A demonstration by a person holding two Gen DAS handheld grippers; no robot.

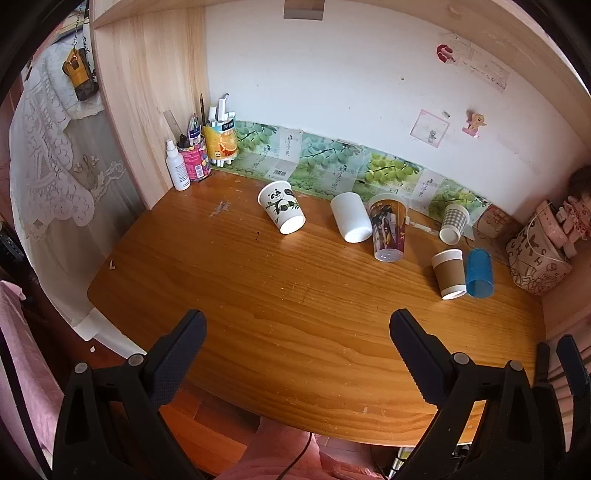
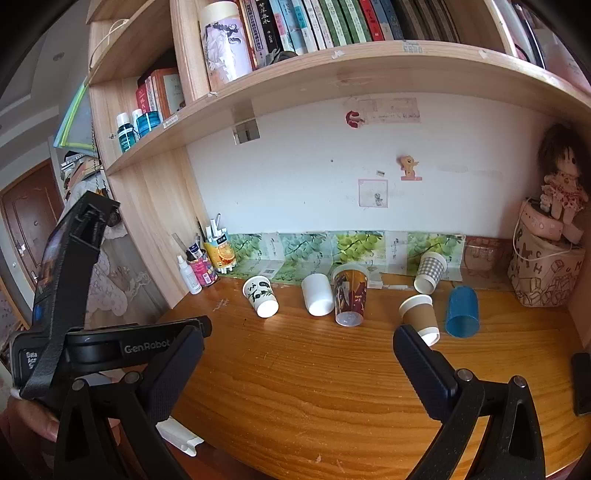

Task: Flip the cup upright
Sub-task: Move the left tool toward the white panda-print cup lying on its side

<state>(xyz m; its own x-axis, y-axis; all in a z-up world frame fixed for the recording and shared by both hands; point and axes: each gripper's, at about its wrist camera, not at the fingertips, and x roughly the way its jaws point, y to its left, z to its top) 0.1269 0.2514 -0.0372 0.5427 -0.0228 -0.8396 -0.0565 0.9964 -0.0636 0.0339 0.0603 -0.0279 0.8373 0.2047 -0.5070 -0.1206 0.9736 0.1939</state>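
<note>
both your claws, left claw (image 1: 297, 332) and right claw (image 2: 299, 349), gape wide, holding nothing; the brown paper cup (image 2: 421, 317) looks light and crushable, so pinch its sleeve gently.

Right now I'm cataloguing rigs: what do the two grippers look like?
Both grippers, left and right, are black plastic with triangular cut-out arms, silver rivets and dark textured finger pads. The left's body reads "GenRobot" in white. A dark cable trails beneath.

A home study nook, likely a child's bedroom desk.

I see a wooden desk (image 2: 295, 387) set under a bookshelf (image 2: 332, 70) packed with books (image 2: 314, 22), pen holders (image 1: 207, 147) in the corner, stickers (image 2: 409, 168) on the white wall, a rag doll (image 2: 561, 177), and lace curtain (image 1: 48, 166) beside it.
</note>
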